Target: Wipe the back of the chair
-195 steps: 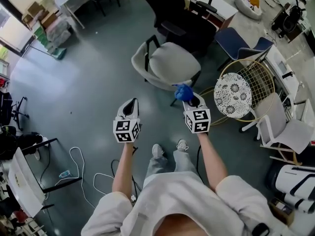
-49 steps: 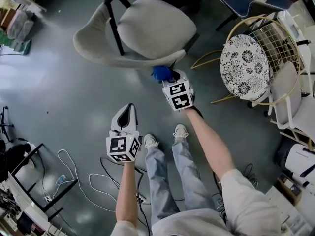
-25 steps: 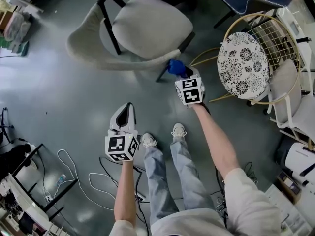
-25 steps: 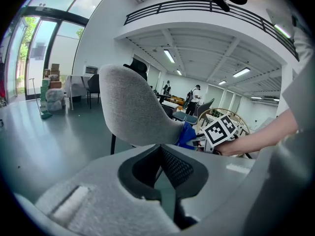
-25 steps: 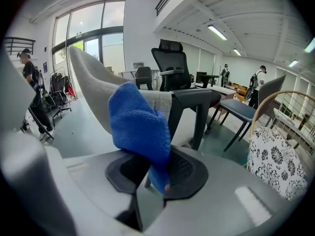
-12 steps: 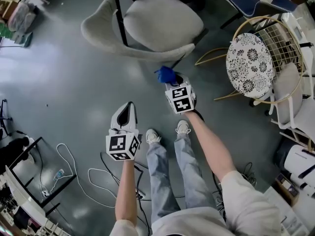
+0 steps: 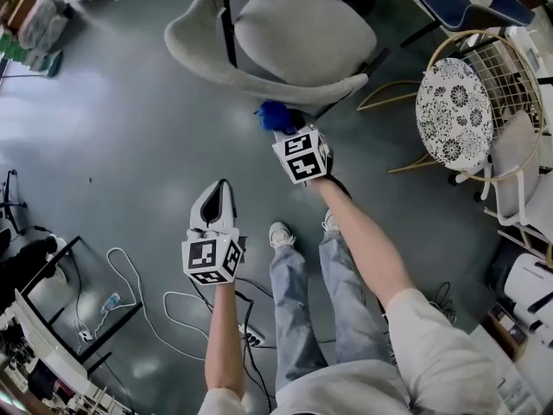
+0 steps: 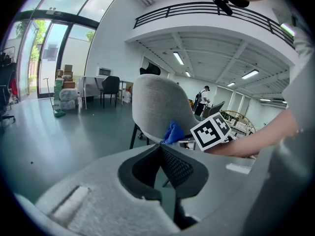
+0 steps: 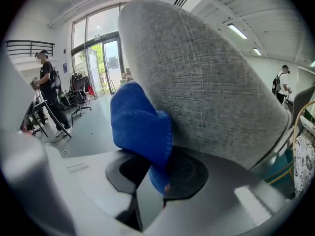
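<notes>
Two hand-held grippers were in play, but only one was working; the right gripper (image 7: 282, 126) was clenched on a crumpled blue knitted cloth (image 7: 272, 115), which bulged out beyond its jaws so that fabric, not plastic, met the chair; in the right gripper view that cloth (image 9: 140, 127) sat pinched between the jaws of the right gripper (image 9: 152, 181) and pressed against the grey fabric-covered curved chair back (image 9: 211, 82), which rose toward 1 o'clock and filled most of the picture. From the head view the grey shell chair (image 7: 251, 74) lay at 12 o'clock, its back's outer side facing the person, and the cloth touched it near the lower rim, so the arm was stretched forward to reach it. The left gripper (image 7: 216, 199) hung at 8 o'clock from the right one, well apart from the chair; its jaws were closed together on nothing, as the left gripper view showed (image 8: 160, 154), probably parked out of the way since one cloth served. A round black-and-white patterned cushion on a gold wire chair (image 7: 454, 102) stood at 2 o'clock, clear of the work. Judging by the contact, wiping seemed under way, with much of the back's surface likely left to cover.
</notes>
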